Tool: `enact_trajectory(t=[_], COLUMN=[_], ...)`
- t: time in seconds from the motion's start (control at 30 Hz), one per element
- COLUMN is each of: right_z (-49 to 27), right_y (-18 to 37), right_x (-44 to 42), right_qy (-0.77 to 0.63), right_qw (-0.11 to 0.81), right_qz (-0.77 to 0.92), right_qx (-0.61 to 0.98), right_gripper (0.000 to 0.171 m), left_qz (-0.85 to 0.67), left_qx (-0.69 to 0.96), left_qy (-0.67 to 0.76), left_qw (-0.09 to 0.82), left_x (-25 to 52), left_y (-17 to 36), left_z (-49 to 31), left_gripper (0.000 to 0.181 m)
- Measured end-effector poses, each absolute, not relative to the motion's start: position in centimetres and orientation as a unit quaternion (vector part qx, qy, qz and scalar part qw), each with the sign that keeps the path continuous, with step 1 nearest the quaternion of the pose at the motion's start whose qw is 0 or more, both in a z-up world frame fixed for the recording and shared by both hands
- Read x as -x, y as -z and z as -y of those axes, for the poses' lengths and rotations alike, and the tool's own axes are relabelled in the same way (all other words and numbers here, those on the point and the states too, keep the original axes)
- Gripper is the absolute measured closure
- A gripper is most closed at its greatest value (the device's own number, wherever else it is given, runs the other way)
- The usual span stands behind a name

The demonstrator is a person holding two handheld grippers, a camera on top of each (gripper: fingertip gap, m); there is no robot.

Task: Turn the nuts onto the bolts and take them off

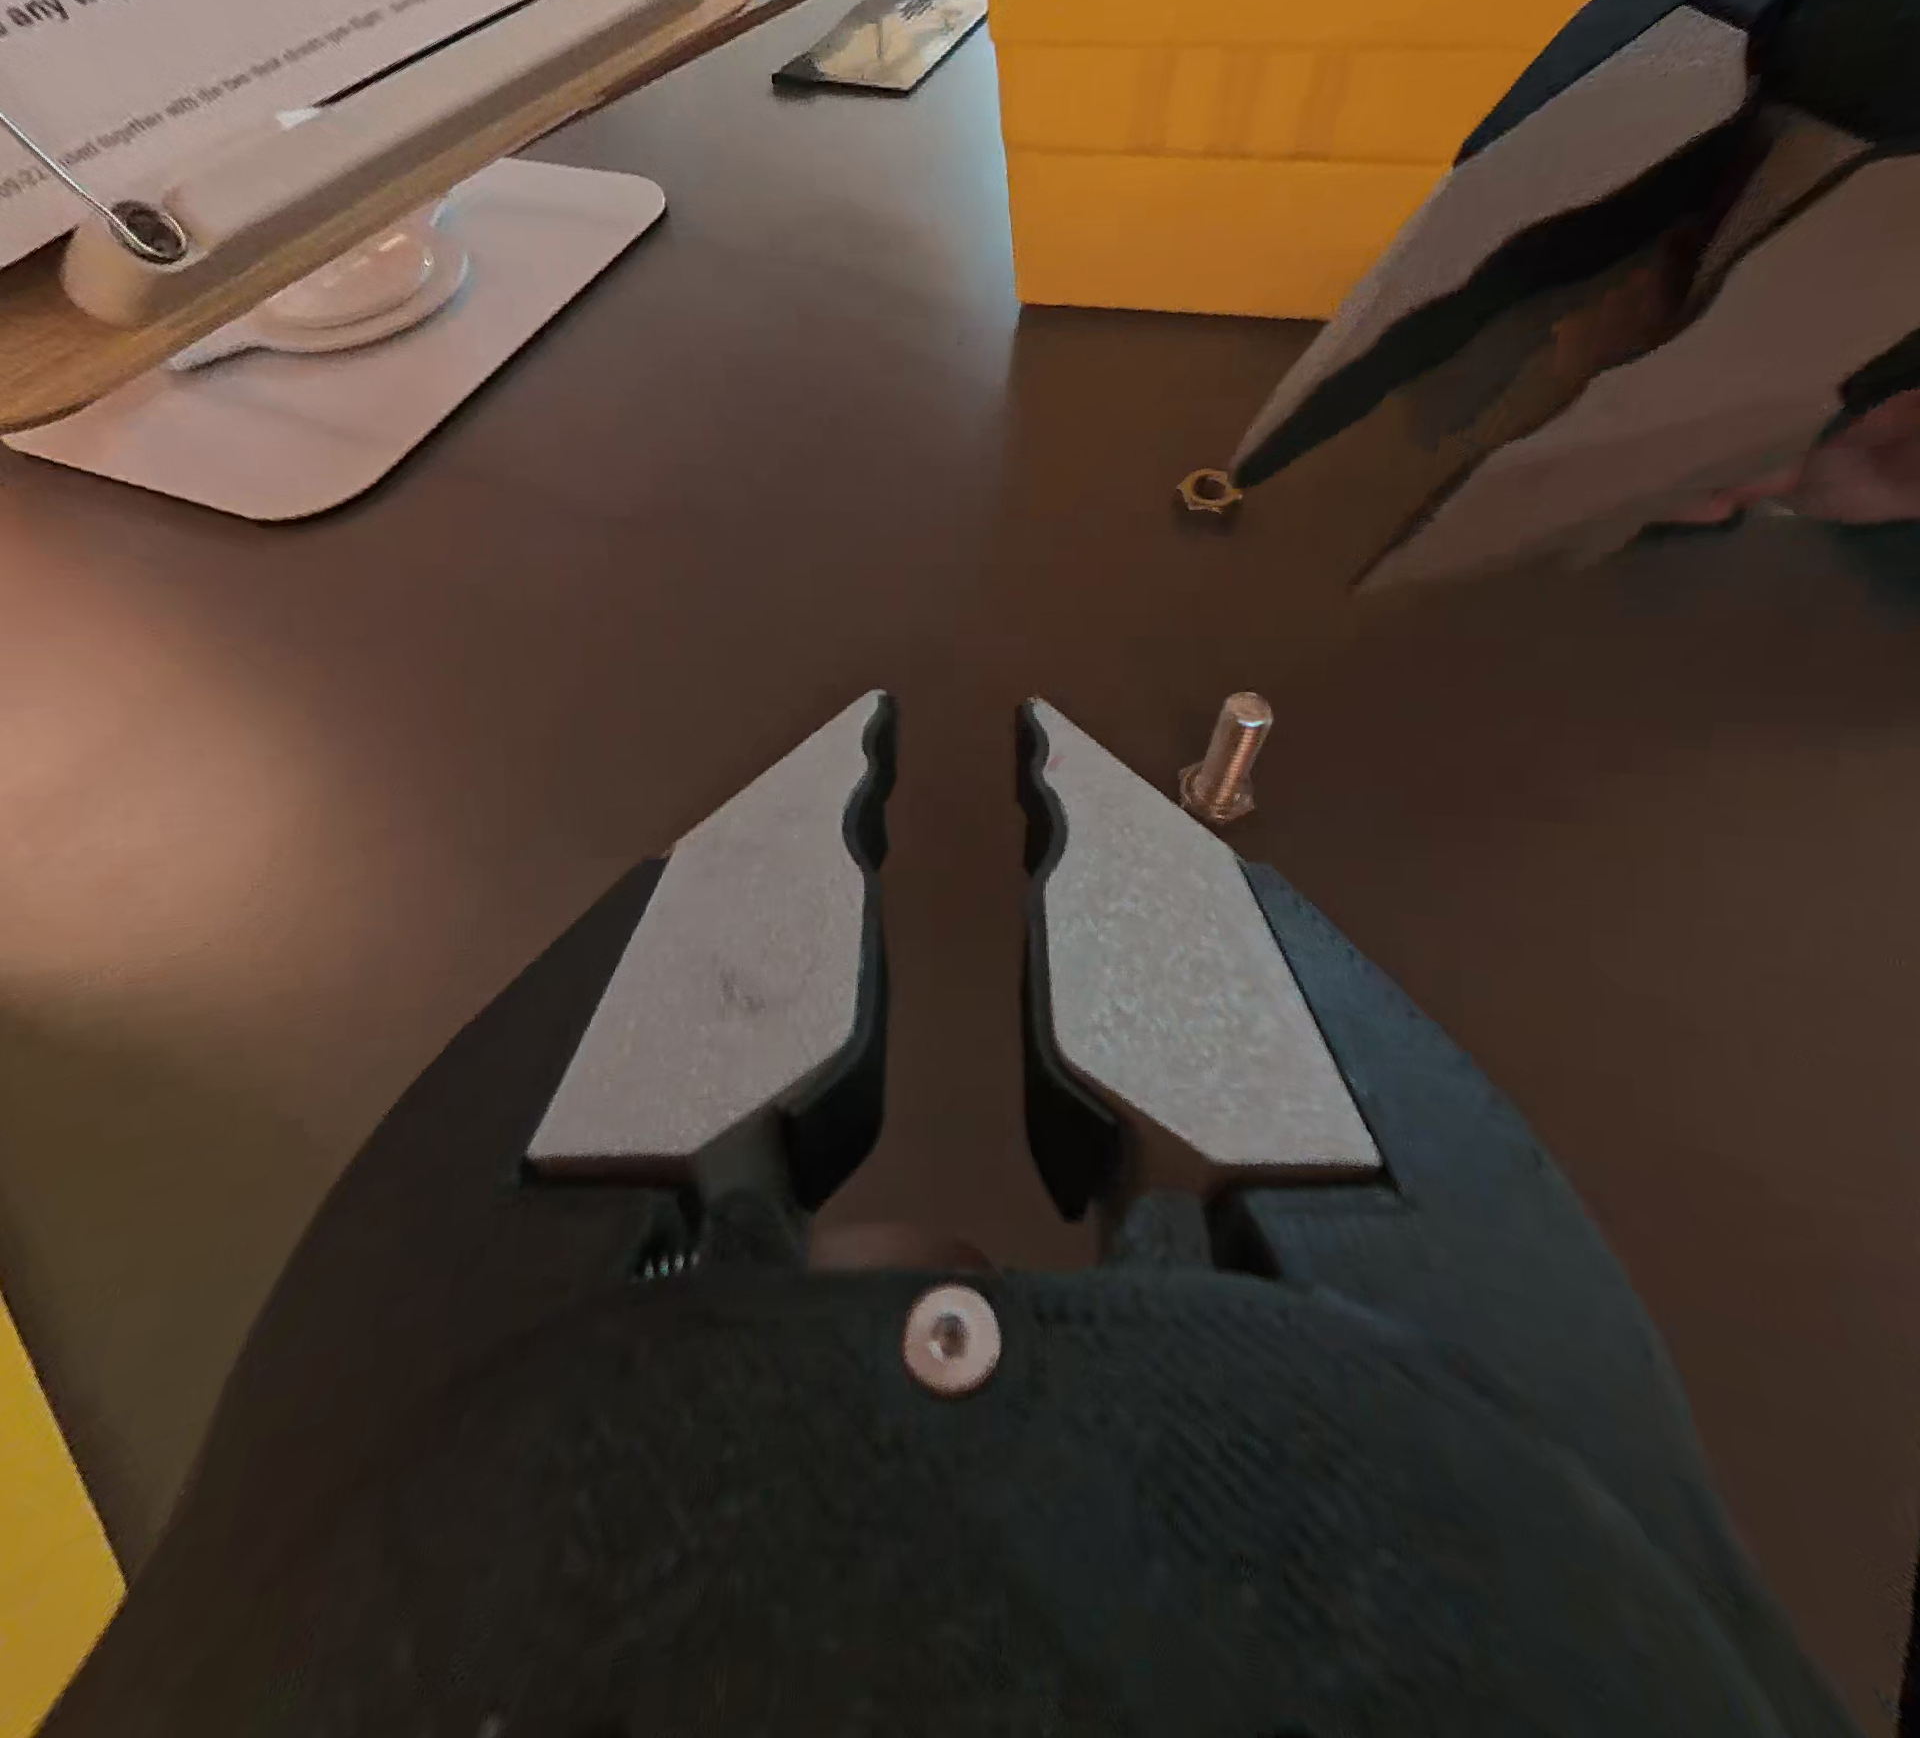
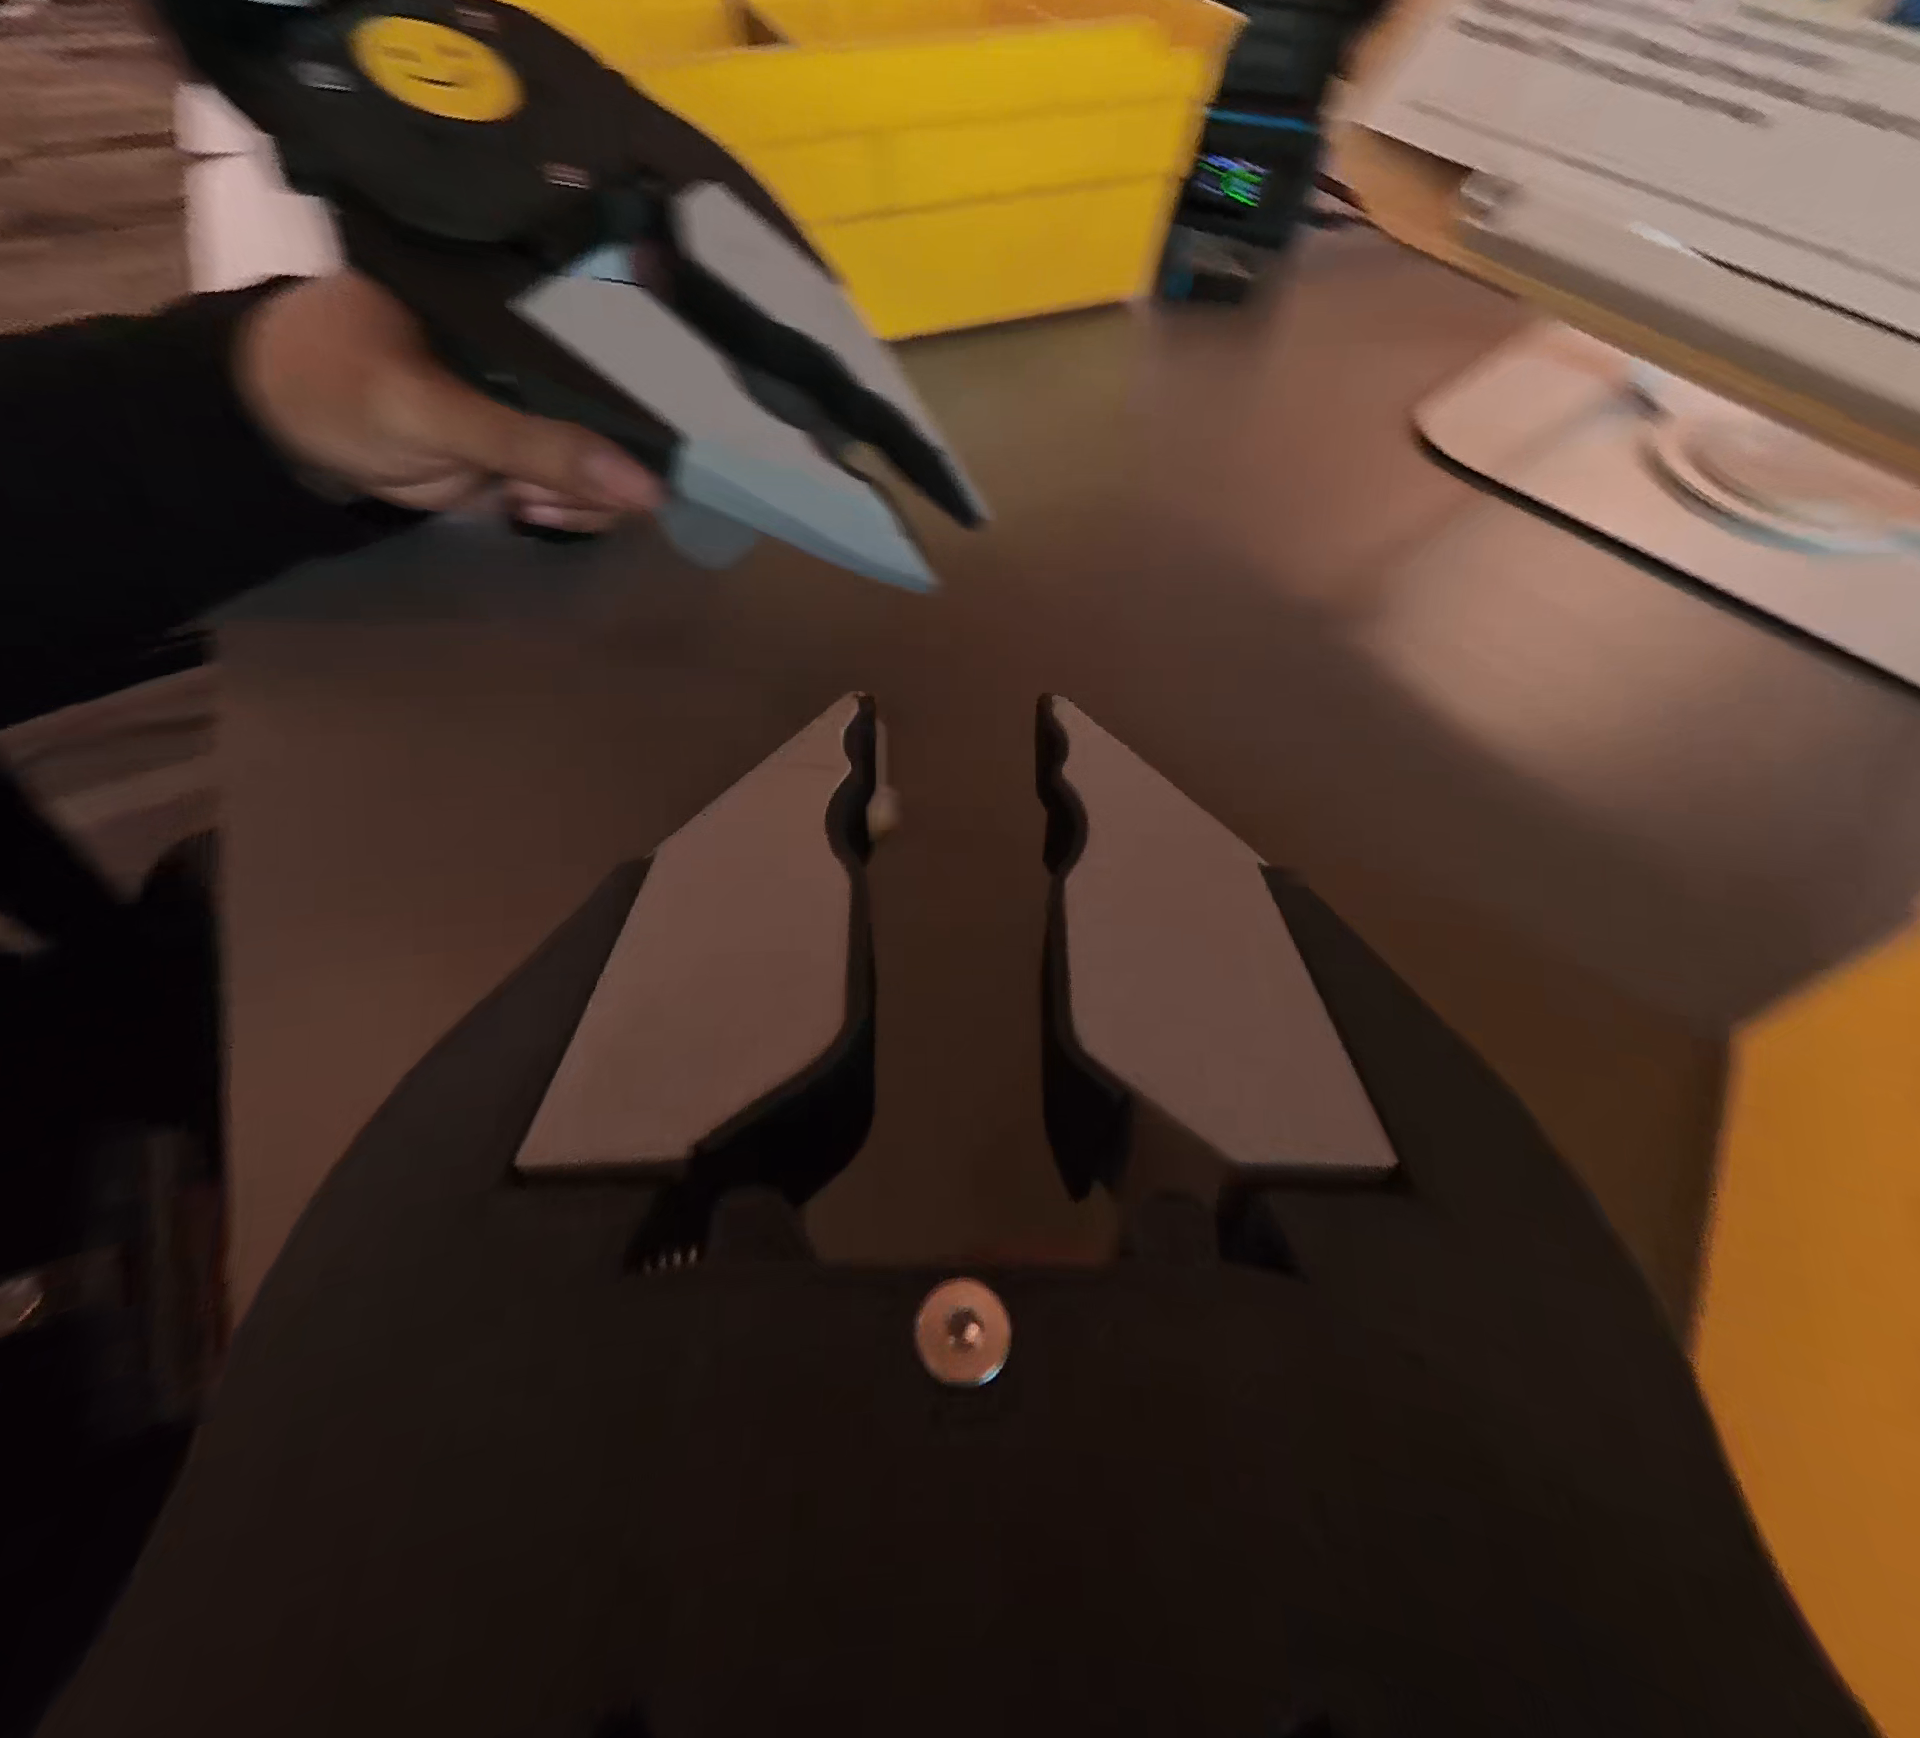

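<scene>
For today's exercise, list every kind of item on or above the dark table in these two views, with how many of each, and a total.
Nut: 1
Bolt: 1
Yellow bins: 2
Grippers, left gripper and right gripper: 2
Document stand: 1
Flat black card: 1
Total: 8

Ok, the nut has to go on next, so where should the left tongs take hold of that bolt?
Grip the bolt low on its threaded shank, just above the head, coming from its left, where the open left tongs already sit. It stands head-down on the table, so the top stays free for the nut.
</scene>
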State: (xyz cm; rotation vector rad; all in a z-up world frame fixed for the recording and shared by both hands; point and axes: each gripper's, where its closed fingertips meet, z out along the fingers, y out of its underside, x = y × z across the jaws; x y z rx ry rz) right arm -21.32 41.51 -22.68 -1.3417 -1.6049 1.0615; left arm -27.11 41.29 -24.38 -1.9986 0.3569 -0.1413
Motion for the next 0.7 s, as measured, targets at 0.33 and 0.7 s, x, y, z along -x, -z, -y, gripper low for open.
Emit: enact_trajectory(t=[0.33,0.7], right_z=[-38.9,-39.5], right_y=[24.9,25.6], right_x=[22.8,23.4], right_qy=[-0.399,-0.417], right_qw=[0.327,0.268], right_qz=[0.695,0.685], right_qx=[0.501,0.533], right_gripper=[0.145,0.164], left_qz=[-0.129,-0.105], left_qx=[0.825,0.835], left_qy=[0.098,0.100], left_qw=[0.542,0.531], left_x=[27.4,28.2], left_y=[23.7,24.0], left_z=[-41.1,-41.5], left_gripper=[0.156,0.158])
